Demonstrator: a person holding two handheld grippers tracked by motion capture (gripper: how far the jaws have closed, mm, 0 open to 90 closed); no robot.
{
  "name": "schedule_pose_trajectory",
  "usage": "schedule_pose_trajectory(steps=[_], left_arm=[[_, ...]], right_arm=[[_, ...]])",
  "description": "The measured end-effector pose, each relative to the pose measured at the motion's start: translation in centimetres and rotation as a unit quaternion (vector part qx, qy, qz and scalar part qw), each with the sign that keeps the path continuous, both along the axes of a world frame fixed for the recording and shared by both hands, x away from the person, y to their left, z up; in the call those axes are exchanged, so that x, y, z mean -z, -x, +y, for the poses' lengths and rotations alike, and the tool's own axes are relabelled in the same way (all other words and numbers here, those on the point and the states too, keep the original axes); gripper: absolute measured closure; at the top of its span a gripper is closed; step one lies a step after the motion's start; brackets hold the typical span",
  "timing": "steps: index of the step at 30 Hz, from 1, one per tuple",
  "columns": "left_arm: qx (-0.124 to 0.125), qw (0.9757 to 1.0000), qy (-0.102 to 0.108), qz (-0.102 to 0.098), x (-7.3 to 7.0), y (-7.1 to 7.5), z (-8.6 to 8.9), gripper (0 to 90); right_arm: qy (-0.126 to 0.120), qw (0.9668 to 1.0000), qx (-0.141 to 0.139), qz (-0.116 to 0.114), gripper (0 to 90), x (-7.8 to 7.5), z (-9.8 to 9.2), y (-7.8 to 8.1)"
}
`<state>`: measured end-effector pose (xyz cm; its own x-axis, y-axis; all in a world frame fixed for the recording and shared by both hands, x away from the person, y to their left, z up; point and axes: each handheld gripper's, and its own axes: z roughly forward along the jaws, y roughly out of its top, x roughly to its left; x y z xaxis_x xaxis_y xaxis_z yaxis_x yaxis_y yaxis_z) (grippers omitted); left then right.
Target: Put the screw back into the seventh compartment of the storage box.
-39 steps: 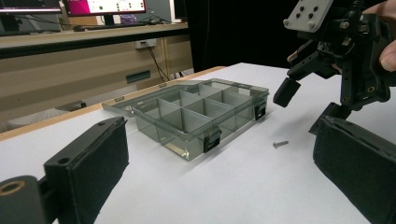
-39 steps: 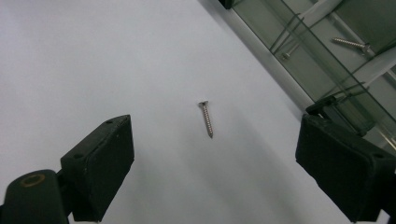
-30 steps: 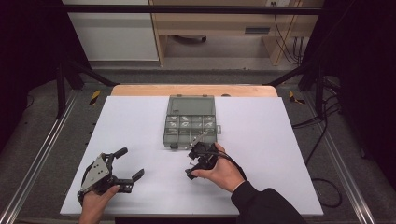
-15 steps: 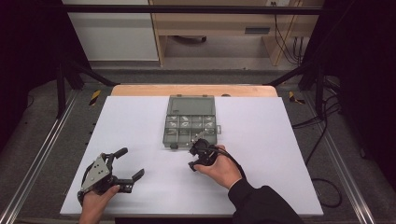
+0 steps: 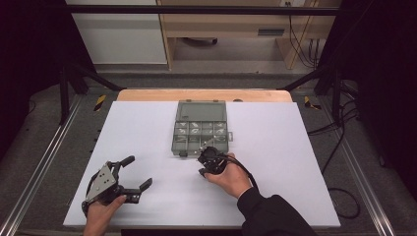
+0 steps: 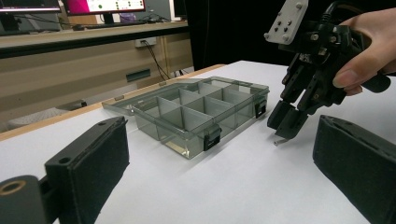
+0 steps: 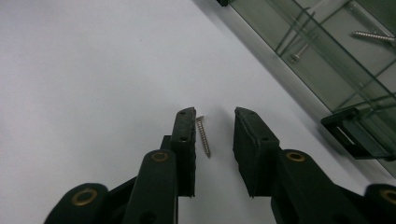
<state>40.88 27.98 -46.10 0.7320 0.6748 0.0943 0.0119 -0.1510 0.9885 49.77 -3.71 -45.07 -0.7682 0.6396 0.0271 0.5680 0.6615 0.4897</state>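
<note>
A small silver screw (image 7: 203, 136) lies on the white table between the jaws of my right gripper (image 7: 215, 116), close against the left pad (image 7: 185, 140), with a gap to the right pad. The jaws have just been closing on it. This gripper (image 5: 206, 161) points down just in front of the clear compartment box (image 5: 178, 142); the left gripper view shows its tips (image 6: 286, 125) over the screw (image 6: 279, 141). My left gripper (image 5: 137, 172) rests open at the front left with nothing between its jaws (image 6: 219, 186).
The box (image 6: 187, 145) stands with its lid open flat behind it (image 5: 201, 109); loose screws (image 7: 373, 35) lie in its compartments. Black latches (image 6: 212, 137) stick out from its front wall. The white table (image 5: 295, 162) ends in a wooden strip at the back.
The right gripper's jaws have narrowed around the screw, and the right hand has edged slightly towards the box. The left gripper has not moved.
</note>
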Motion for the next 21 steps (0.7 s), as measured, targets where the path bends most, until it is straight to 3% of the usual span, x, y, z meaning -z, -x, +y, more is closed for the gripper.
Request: schedule_pose_trajectory(steps=[13,21], left_arm=[[0.000,1.0000,-0.001,0.001,0.02,-0.01,-0.02,3.5],[0.000,1.0000,0.001,0.001,0.00,0.00,0.00,3.5]], right_arm=[[-0.005,0.9999,-0.001,0.012,80.9,0.22,0.44,0.09],[0.002,0.9999,-0.012,0.006,84.9,0.45,0.50,-0.02]])
